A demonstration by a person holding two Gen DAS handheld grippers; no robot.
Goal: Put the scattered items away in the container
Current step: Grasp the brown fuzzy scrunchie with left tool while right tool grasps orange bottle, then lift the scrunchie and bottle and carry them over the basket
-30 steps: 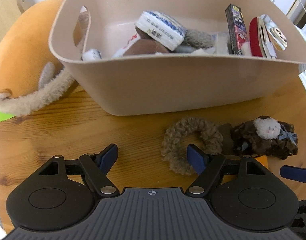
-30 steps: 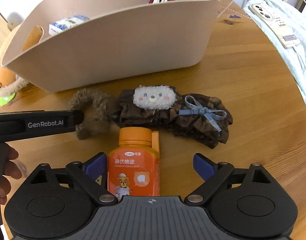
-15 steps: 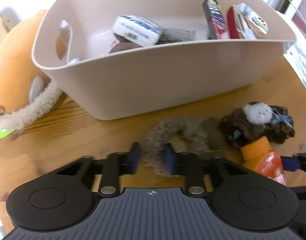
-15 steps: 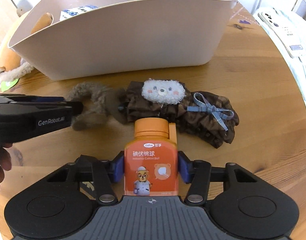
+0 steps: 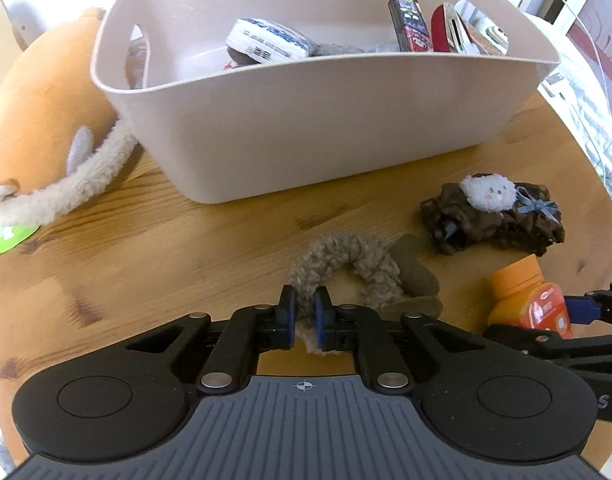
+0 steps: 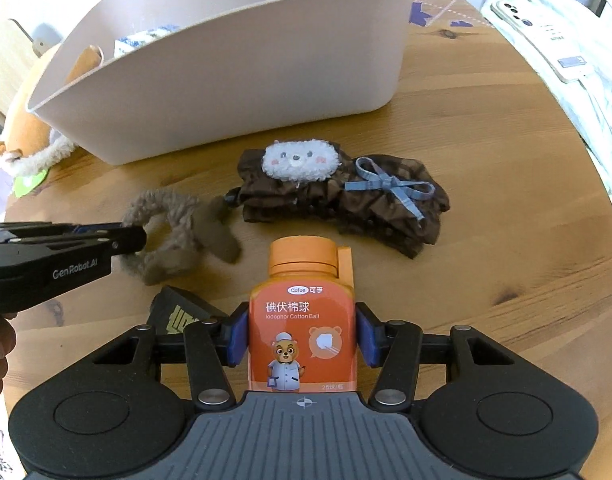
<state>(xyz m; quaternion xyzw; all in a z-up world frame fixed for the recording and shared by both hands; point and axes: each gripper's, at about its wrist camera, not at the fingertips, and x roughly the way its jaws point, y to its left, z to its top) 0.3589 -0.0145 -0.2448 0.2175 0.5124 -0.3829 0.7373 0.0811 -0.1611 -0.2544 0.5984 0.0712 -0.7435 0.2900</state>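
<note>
Left wrist view: left gripper (image 5: 305, 318) w/ blue pads clamped on the near edge of a fuzzy tan fabric scrunchie (image 5: 346, 266) lying on the round wooden table (image 5: 165, 248), just in front of the beige plastic tub (image 5: 326, 120), which holds boxes & packets. Brown ruffled fabric piece w/ white bear face (image 5: 494, 216) sits to the right, apart from the scrunchie. Right wrist view: right gripper (image 6: 301, 338) closed on both sides of an orange cotton-ball bottle (image 6: 301, 320), cap pointing toward the tub (image 6: 233, 80); scrunchie (image 6: 165, 236) lies left of it.
</note>
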